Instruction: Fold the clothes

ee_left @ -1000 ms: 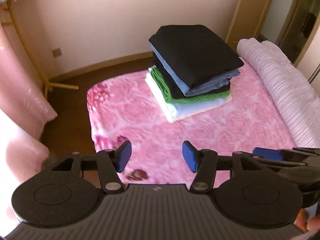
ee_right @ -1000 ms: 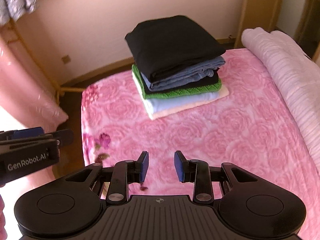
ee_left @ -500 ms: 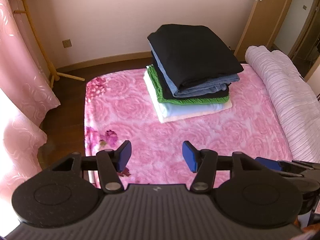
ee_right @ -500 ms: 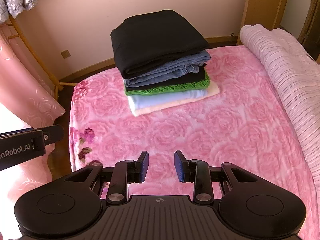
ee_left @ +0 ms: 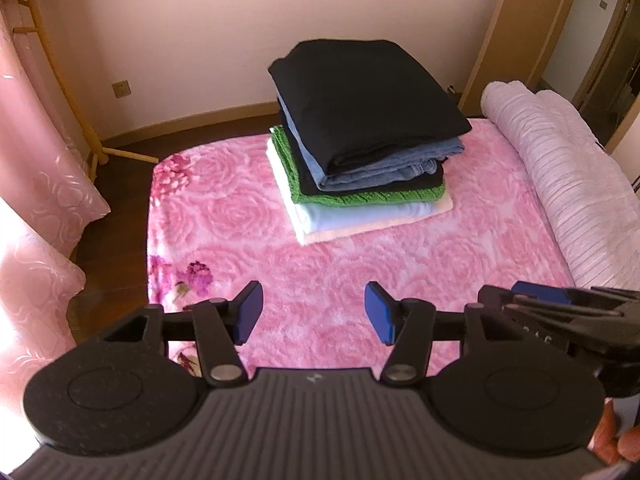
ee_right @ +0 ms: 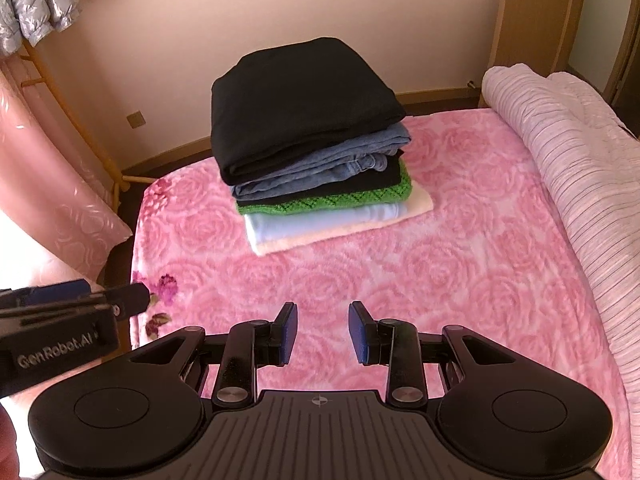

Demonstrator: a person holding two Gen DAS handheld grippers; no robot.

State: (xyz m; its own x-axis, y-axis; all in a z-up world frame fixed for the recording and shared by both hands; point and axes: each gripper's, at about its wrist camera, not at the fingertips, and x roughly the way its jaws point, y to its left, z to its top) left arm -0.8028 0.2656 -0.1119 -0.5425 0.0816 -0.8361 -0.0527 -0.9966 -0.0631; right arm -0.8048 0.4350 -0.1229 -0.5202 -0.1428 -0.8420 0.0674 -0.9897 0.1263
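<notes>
Two grippers hung over the bed, one finished stack waiting further back.

Nearest, the left gripper [ee_left: 312, 317] had its jaws spread wide with nothing in them, and the right gripper [ee_right: 322, 333] sat about half apart, also empty (both just above the pink rose blanket [ee_right: 460, 272]). Past them, well apart from either, was one stack of folded clothes [ee_right: 316, 148] on the blanket: I counted six layers, black on top, then denim, black, green knit, pale blue, cream. One rolled striped quilt [ee_right: 560, 152] lay along the right side, one door [ee_left: 516, 20] beyond.
</notes>
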